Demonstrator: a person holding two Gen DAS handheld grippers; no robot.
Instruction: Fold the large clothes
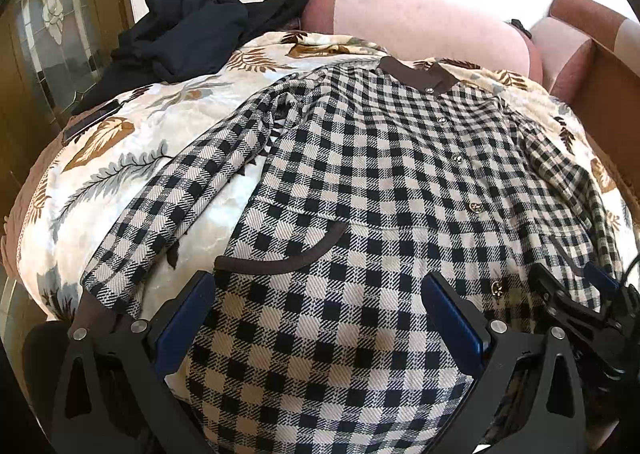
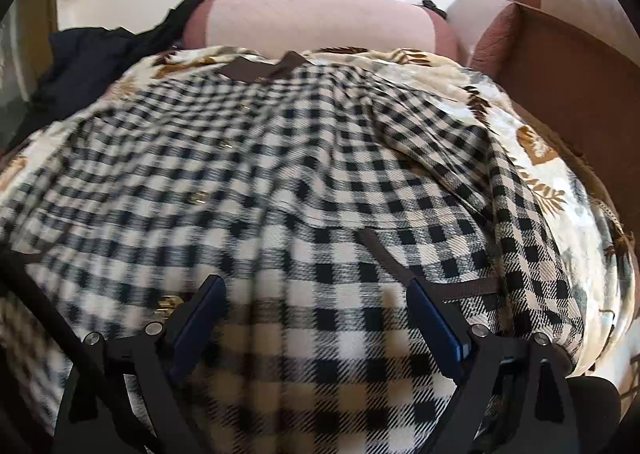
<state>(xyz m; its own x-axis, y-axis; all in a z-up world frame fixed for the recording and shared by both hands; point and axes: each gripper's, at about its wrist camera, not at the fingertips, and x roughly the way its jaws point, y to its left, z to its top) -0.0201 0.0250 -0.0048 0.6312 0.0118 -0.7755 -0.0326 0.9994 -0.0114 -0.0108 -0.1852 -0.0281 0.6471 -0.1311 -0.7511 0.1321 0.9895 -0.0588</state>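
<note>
A large black-and-cream checked jacket (image 1: 360,181) with a brown collar (image 1: 416,73) and metal buttons lies front up on a leaf-patterned blanket (image 1: 132,141). Its left sleeve (image 1: 176,205) stretches toward the near left, and a brown-trimmed pocket (image 1: 284,258) sits low on the front. My left gripper (image 1: 316,314) hangs open over the jacket's lower left hem. The right gripper (image 1: 580,302) shows at the far right of that view. In the right wrist view, my right gripper (image 2: 316,314) is open over the checked jacket (image 2: 280,181) at its lower right, beside a brown pocket trim (image 2: 384,254).
A heap of dark clothes (image 1: 188,29) lies at the blanket's far left. A pink cushion (image 1: 420,21) backs the sofa, with a brown armrest (image 2: 568,65) to the right. A wood-framed glass panel (image 1: 44,37) stands at the left.
</note>
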